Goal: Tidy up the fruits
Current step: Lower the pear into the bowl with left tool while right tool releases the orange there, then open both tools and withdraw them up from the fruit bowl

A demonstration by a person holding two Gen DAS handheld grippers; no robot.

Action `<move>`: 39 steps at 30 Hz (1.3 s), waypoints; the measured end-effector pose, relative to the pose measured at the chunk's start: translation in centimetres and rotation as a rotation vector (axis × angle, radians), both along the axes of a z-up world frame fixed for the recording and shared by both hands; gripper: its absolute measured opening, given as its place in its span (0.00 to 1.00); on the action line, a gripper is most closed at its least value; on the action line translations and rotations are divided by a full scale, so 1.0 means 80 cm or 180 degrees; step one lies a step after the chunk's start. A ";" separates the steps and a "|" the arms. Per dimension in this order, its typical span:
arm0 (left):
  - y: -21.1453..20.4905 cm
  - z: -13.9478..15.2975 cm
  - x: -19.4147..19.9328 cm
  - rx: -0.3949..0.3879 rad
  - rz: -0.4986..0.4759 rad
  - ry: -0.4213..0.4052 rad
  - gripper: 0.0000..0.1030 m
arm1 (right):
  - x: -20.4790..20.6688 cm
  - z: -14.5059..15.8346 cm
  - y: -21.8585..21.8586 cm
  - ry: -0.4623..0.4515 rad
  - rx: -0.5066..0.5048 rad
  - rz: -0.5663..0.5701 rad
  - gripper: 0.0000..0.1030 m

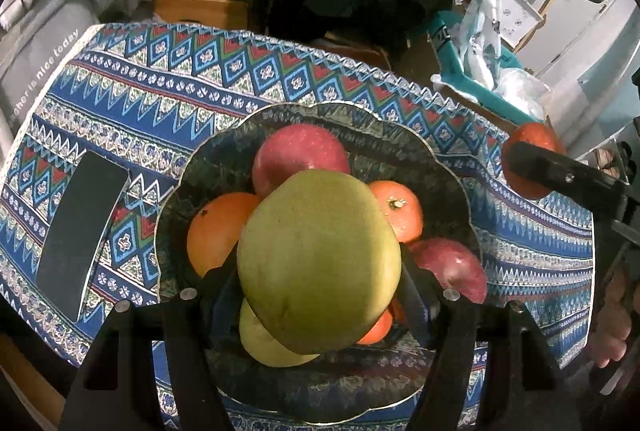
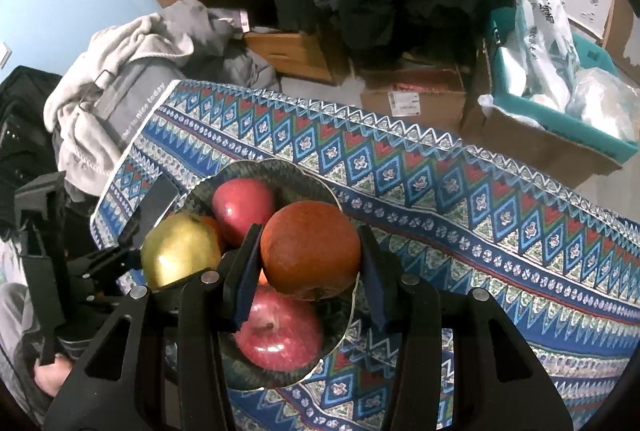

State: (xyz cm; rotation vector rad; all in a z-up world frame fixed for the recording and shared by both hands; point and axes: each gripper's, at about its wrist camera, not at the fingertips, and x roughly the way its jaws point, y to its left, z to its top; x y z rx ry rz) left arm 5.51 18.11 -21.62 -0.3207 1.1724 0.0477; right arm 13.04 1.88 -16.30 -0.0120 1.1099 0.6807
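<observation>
My left gripper is shut on a big yellow-green fruit, held just above a dark scalloped bowl. The bowl holds two red apples, oranges and a yellow fruit. My right gripper is shut on an orange-red fruit over the bowl's right rim, above a red apple. In the right wrist view the green fruit hangs at the left. In the left wrist view the orange-red fruit shows at the right edge.
A dark phone lies on the patterned blue tablecloth left of the bowl. A grey bag with a towel sits past the table's left end. Cardboard boxes and a teal crate stand behind the far edge.
</observation>
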 end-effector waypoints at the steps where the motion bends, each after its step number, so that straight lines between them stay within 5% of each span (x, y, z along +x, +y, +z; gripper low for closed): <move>1: 0.001 -0.003 0.002 -0.0013 0.0009 0.0030 0.69 | 0.000 -0.001 0.001 0.0006 0.0003 0.0006 0.44; 25: 0.015 0.034 -0.020 0.0064 0.0155 -0.0171 0.78 | 0.020 -0.059 0.045 0.0291 -0.0109 0.0122 0.45; 39: 0.016 0.044 -0.028 0.0112 0.0174 -0.0219 0.78 | 0.016 -0.034 0.051 0.0182 -0.0064 0.0134 0.48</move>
